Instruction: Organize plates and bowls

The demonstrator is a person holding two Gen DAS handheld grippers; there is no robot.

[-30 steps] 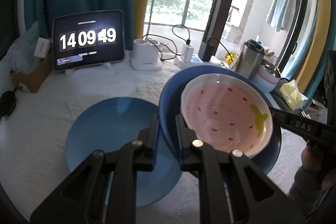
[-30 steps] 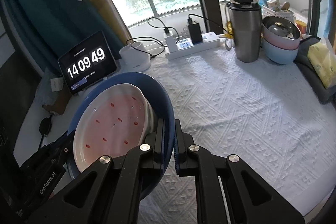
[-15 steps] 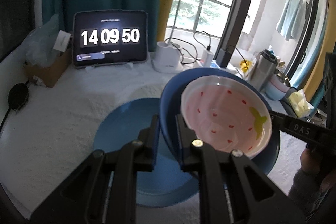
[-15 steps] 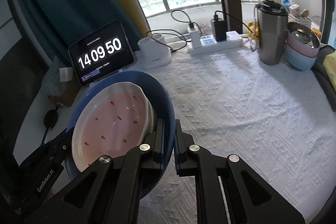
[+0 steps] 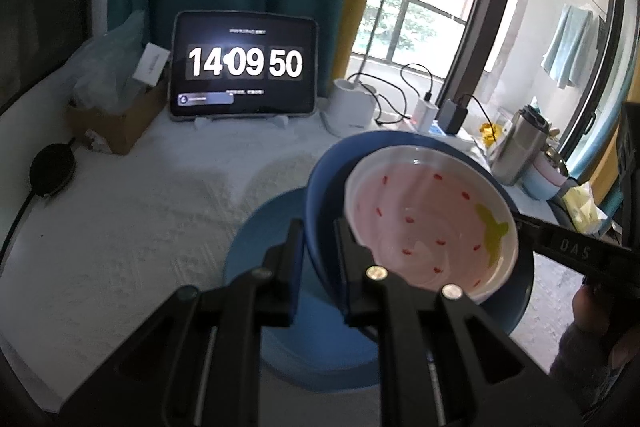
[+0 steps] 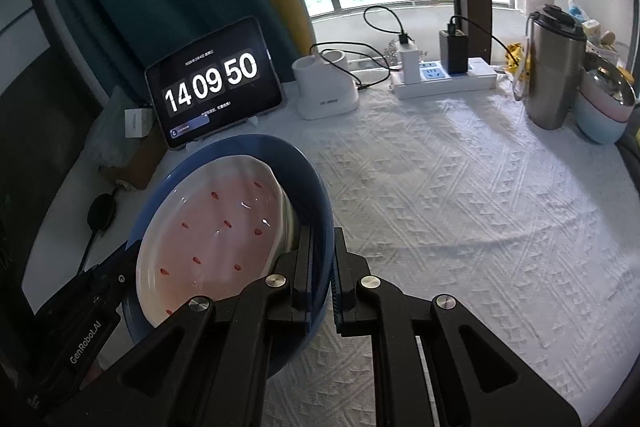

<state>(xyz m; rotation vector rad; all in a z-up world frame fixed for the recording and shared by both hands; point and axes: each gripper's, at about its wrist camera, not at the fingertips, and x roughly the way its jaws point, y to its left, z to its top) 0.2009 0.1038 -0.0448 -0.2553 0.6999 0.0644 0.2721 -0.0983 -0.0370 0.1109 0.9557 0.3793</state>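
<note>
Evidently both grippers, left [image 5: 318,233] and right [image 6: 320,247], were clamped on opposite rims of the blue bowl [image 6: 316,187] to keep it level, pink bowl [image 5: 430,223] nested inside, above the blue plate [image 5: 260,247] on the table [image 6: 460,187].

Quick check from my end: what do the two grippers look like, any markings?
Both are matte black, with angular cut-out linkage arms and silver pivot rivets. The left gripper reads "GenRobot.AI" on its side; the right gripper reads "DAS" and has blue ridged pads.

"14 09 50" on tablet [image 5: 244,65]
</note>
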